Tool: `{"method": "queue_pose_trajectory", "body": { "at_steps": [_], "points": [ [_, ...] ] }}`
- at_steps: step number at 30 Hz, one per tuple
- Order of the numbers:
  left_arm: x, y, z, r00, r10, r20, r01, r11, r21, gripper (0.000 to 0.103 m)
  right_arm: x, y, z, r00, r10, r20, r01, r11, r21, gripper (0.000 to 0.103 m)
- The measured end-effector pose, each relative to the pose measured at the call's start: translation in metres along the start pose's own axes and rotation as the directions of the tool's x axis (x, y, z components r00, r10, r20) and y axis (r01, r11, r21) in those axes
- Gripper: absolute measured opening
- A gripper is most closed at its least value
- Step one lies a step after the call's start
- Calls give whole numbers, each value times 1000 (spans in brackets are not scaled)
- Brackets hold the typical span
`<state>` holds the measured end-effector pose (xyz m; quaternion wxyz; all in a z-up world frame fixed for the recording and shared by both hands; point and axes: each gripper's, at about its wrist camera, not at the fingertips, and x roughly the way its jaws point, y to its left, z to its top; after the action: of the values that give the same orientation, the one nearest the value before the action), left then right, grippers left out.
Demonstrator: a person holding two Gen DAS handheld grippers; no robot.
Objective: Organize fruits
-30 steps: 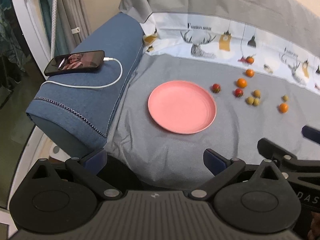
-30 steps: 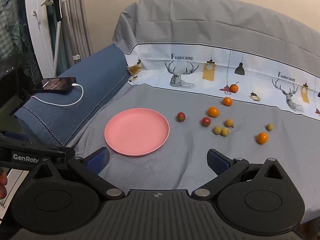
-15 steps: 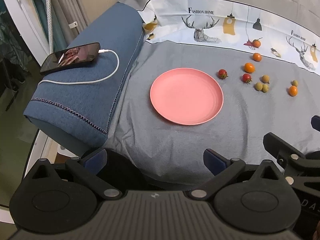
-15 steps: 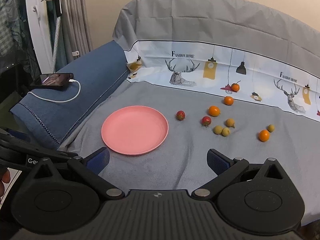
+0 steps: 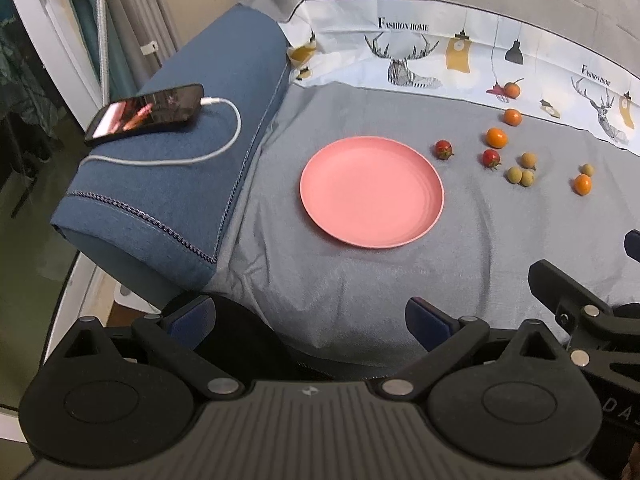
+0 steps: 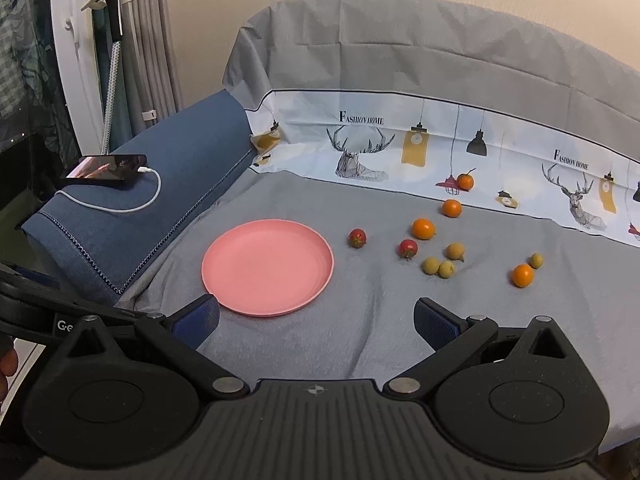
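A bare pink plate (image 5: 372, 192) (image 6: 267, 266) lies on the grey cloth. To its right are scattered small fruits: two red tomatoes (image 6: 357, 237) (image 6: 408, 248), several oranges (image 6: 423, 228) (image 6: 522, 275) and several yellowish-green round fruits (image 6: 431, 265). My left gripper (image 5: 308, 318) stands open at the cloth's near edge, nothing between its fingers. My right gripper (image 6: 316, 318) is open too, near the plate's front rim, holding nothing. The right gripper's arm (image 5: 568, 300) shows at the right of the left wrist view.
A blue armrest (image 5: 192, 152) at the left carries a phone (image 5: 146, 112) on a white charging cable. A printed cloth backrest (image 6: 440, 140) rises behind the fruits. The near edge of the cloth (image 5: 340, 340) drops off below the left gripper. A hand (image 6: 6, 364) shows at far left.
Both grippers have shifted slightly; the left wrist view now sits lower and further back, so the plate and fruits appear higher. Nothing was grasped or moved.
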<state>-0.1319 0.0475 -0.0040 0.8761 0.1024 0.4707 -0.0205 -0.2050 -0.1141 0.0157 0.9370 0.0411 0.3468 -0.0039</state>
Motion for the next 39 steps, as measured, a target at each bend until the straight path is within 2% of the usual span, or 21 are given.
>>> {"method": "queue_pose_trajectory", "body": {
  "at_steps": [21, 31, 39],
  "points": [
    [-31, 6, -14, 997, 26, 71, -26, 1000, -1, 102, -28, 7, -5, 999, 9, 52, -9, 1000, -3, 102],
    [-15, 11, -10, 999, 22, 40, -21, 1000, -12, 102, -11, 6, -8, 996, 91, -11, -90, 995, 33, 102],
    [8, -5, 0, 1000, -22, -16, 23, 999, 33, 103, 10, -12, -9, 1000, 15, -25, -13, 996, 83, 103]
  ]
}}
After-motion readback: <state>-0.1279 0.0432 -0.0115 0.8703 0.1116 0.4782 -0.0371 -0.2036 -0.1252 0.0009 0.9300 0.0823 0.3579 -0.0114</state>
